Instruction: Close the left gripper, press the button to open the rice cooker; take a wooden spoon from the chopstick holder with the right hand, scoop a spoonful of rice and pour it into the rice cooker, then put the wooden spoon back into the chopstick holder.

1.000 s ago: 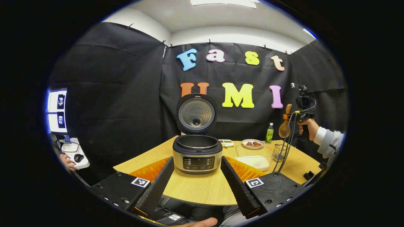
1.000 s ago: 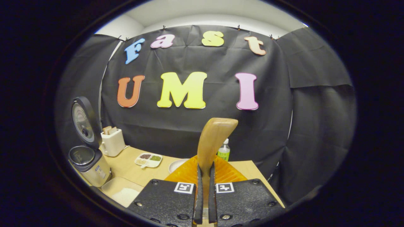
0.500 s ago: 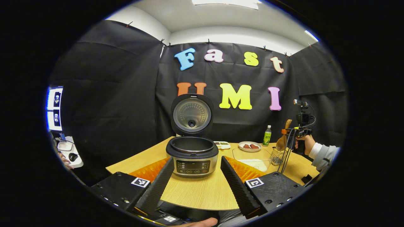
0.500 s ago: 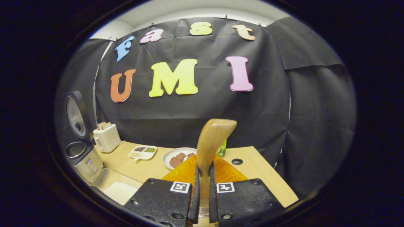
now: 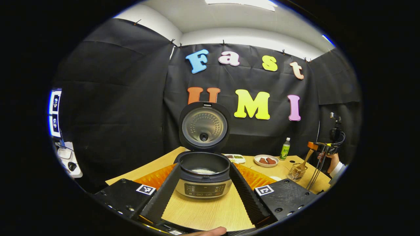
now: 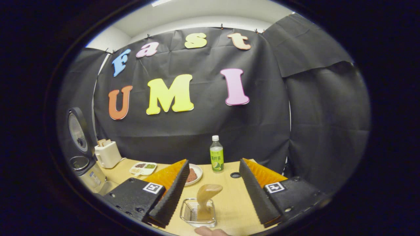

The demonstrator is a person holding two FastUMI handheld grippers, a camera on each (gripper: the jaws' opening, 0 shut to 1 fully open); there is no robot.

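- Wooden surface [image 6: 229, 200] in a black-cloth booth, cooker [image 5: 203, 177] lid up, rice inside.
- Spoon [image 6: 206, 196] stands in the holder [image 6: 198, 213].
- Both tools, right [image 6: 213, 190] and left [image 5: 203, 193], gape open, gripping nothing; lift the right one straight up so nothing tips.

A recording booth: black cloth walls [image 6: 315, 114], wooden table [image 5: 203, 209], monitors [image 5: 54, 113].

On the table [image 6: 229, 200]: one rice cooker [image 5: 203, 175], one spoon [image 6: 206, 196], one holder [image 6: 198, 213], one bottle [image 6: 216, 158], one toaster [image 6: 107, 154], two dishes [image 5: 266, 160].
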